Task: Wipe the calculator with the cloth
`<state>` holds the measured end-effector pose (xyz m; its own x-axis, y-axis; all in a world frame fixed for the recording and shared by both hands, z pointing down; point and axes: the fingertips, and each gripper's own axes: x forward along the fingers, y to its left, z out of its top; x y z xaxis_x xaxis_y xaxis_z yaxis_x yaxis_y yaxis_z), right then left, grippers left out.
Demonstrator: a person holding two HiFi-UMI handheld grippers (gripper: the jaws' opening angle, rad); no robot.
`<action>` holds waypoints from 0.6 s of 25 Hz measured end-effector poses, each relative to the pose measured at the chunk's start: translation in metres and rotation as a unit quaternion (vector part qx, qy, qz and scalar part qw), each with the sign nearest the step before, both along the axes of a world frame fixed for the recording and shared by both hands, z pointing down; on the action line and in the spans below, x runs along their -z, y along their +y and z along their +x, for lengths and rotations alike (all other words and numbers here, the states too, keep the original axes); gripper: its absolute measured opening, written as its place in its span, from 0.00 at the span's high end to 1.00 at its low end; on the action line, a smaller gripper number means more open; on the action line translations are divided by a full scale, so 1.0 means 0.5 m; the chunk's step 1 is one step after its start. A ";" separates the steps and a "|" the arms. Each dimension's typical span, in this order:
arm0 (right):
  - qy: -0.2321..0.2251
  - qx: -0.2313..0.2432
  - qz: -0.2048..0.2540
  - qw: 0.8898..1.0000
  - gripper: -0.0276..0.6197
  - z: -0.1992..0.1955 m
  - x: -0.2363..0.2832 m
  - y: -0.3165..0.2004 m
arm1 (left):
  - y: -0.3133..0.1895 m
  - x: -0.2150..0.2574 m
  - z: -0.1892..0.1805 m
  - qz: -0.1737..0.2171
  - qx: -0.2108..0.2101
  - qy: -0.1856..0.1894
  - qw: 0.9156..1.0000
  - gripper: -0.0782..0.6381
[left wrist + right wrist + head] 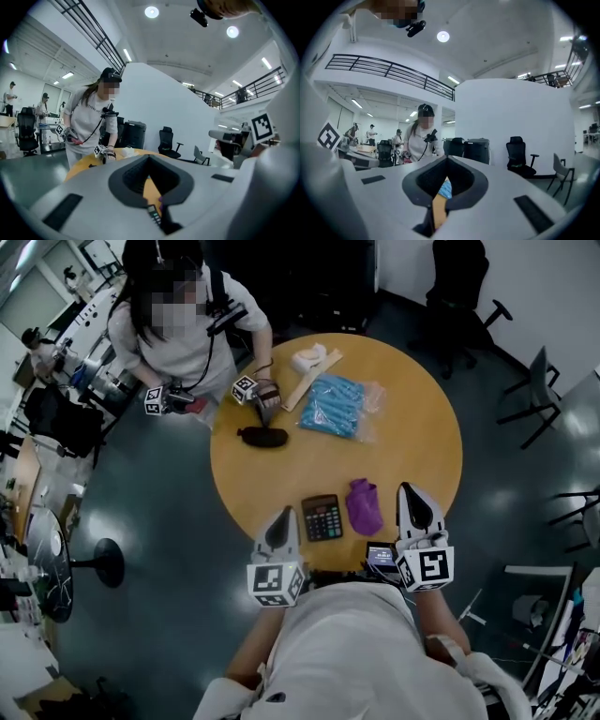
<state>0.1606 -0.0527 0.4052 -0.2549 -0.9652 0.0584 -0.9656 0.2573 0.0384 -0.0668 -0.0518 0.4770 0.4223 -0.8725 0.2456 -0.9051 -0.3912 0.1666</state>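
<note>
– Left gripper (284, 515) & right gripper (410, 495), state?
– Both have jaws pressed together, nothing btw them. Held up over near rim of table (272, 474).
– Where's the work?
– The calculator (322, 517) lies flat close to near rim, btw the two grippers. Purple cloth (363, 506) is just beside it on the R, apart by a sliver.
– Handling?
– Cloth prob. soft, light, limp. It's crumpled, so pinch a raised fold w/ R. Calc looks light, stiff plastic on smooth wood & likely skids when rubbed. Pin a side edge w/ L, not the keys.
– Room?
– Near rim is close, so stroke away from it. Bare wood beyond. Black pouch (262, 436) & blue pack (333, 405) are well apart at far side, by the other person (178, 348).
</note>
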 end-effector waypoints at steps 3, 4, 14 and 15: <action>-0.011 0.003 -0.036 0.999 0.93 -0.015 -0.063 0.025 | 0.016 -0.012 0.012 -0.007 0.007 0.012 1.000 0.88; -0.012 0.006 -0.043 0.999 0.93 -0.021 -0.077 0.032 | 0.023 -0.017 0.017 -0.010 0.006 0.014 1.000 0.88; -0.001 0.021 -0.047 0.999 0.93 -0.014 -0.092 0.047 | 0.040 -0.021 0.038 -0.009 0.004 0.019 1.000 0.88; 0.000 0.023 -0.046 0.999 0.93 -0.013 -0.091 0.047 | 0.041 -0.022 0.038 -0.010 0.006 0.021 1.000 0.88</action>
